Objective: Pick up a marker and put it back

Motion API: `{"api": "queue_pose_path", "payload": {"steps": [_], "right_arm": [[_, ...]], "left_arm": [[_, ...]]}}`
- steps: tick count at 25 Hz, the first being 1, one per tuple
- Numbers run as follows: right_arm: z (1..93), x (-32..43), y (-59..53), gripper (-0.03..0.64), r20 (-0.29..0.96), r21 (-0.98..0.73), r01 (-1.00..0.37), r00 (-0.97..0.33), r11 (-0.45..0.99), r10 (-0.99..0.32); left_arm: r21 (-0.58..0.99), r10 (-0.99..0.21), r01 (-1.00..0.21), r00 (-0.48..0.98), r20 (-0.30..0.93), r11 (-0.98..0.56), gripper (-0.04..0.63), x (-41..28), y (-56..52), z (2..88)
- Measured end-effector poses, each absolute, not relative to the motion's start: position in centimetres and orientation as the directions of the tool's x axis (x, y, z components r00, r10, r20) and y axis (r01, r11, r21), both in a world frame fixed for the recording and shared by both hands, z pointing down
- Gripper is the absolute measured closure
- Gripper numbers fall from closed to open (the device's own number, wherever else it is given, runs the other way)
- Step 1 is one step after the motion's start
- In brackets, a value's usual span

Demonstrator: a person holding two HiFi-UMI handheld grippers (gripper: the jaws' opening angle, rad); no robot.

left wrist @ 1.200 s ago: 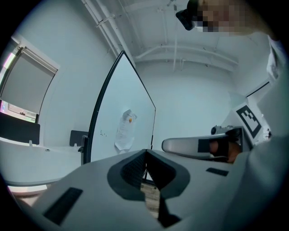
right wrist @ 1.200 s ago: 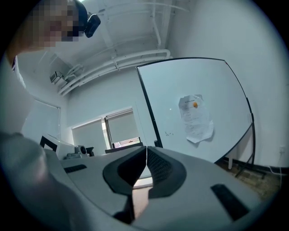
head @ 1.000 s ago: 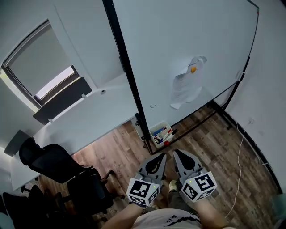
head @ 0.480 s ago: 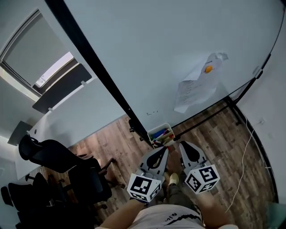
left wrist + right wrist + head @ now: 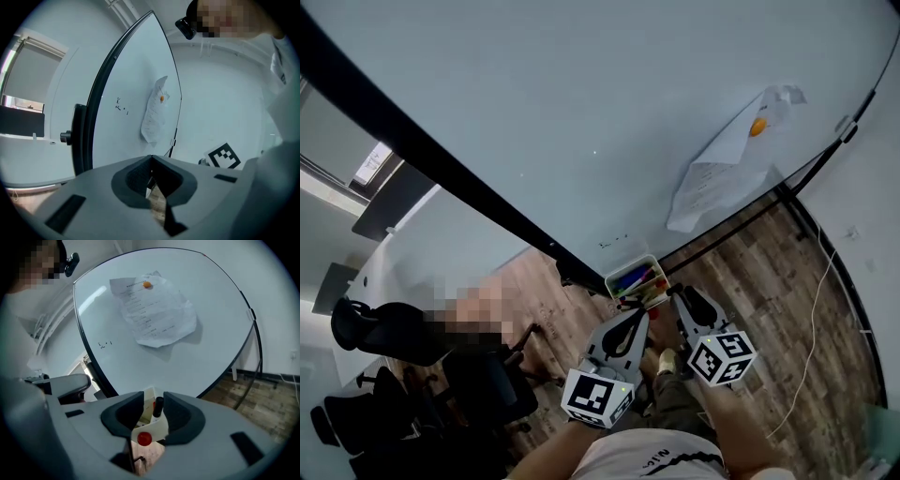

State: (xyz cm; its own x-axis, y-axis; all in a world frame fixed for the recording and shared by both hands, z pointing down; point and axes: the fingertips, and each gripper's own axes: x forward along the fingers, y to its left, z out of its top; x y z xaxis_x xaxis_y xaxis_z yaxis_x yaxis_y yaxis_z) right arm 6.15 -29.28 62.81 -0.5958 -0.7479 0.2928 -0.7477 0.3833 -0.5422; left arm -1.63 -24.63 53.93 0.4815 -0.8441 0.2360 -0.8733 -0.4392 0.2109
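Right gripper view: right gripper point(image 5: 153, 400) jaws just opened, marker point(image 5: 158, 407) btwn them, ungripped.

Whiteboard point(image 5: 581, 112) is showing a smooth, glossy white face inside a matt black frame, and the paper sheet point(image 5: 717, 178) at its right is looking creased and matt. Floor point(image 5: 769, 281) is presenting grained wood planks. Tray point(image 5: 158, 425) is appearing as smooth white plastic, marker point(image 5: 159, 405) cap as glossy black plastic.
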Motion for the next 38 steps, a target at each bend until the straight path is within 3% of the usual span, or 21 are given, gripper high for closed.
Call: {"api": "queue_pose_path", "payload": {"steps": [8, 16, 38], "right_arm": [[66.3, 5.0, -30.3, 0.495, 0.317, -0.622, -0.719, -0.593, 0.309, -0.741], [65.0, 5.1, -30.4, 0.540, 0.297, -0.593, -0.740, -0.567, 0.317, -0.768], [45.9, 6.0, -27.3, 0.541, 0.106, -0.406, -0.767, -0.579, 0.497, -0.808]], "left_arm": [[0.200, -0.834, -0.867, 0.495, 0.244, -0.456, 0.584, -2.8, -24.9, 55.2], [0.199, -0.824, -0.854, 0.517, 0.230, -0.480, 0.584, -3.4, -25.0, 55.2], [0.212, -0.820, -0.815, 0.565, 0.089, -0.539, 0.584, -1.7, -22.2, 45.3]]}}
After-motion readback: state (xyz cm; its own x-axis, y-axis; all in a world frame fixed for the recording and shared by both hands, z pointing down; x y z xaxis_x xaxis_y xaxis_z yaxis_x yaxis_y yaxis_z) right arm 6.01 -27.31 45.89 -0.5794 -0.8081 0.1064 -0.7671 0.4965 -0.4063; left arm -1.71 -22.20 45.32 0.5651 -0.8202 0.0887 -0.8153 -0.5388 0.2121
